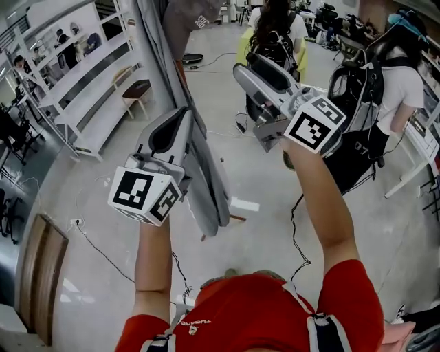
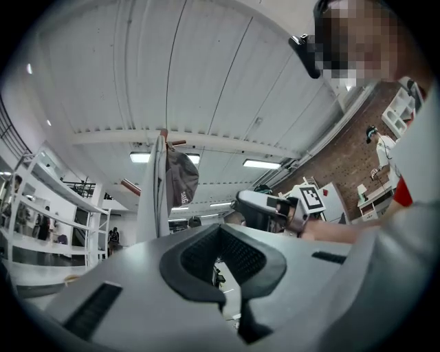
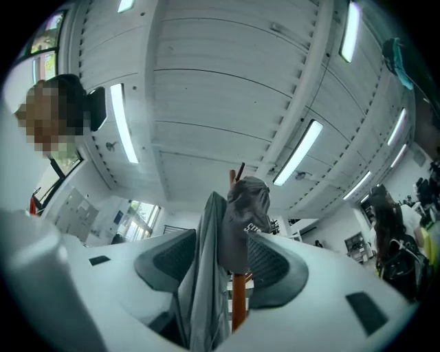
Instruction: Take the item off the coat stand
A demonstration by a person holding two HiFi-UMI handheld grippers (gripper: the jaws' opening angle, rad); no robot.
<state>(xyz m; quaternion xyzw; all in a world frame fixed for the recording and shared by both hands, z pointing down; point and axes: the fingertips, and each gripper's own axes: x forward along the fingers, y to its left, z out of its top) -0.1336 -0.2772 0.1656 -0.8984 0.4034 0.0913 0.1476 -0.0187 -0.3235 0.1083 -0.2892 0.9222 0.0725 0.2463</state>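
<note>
A grey cap (image 1: 189, 17) tops the wooden coat stand (image 3: 238, 302), and a long grey garment (image 1: 206, 165) hangs down its side. In the right gripper view the cap (image 3: 247, 213) and the garment (image 3: 203, 275) show between the jaws of my right gripper (image 3: 223, 240). The jaws stand open and the pads do not touch the cloth. In the head view my right gripper (image 1: 240, 69) is held up to the right of the stand. My left gripper (image 1: 180, 113) is raised beside the garment, shut on nothing. The left gripper view shows the cap (image 2: 180, 180) ahead.
Two people with backpacks stand at the upper right (image 1: 275, 34) (image 1: 385, 89). White shelving (image 1: 82, 75) and a stool (image 1: 134, 93) line the left side. Cables (image 1: 103, 254) trail over the floor. A white table leg (image 1: 412, 172) is at the right.
</note>
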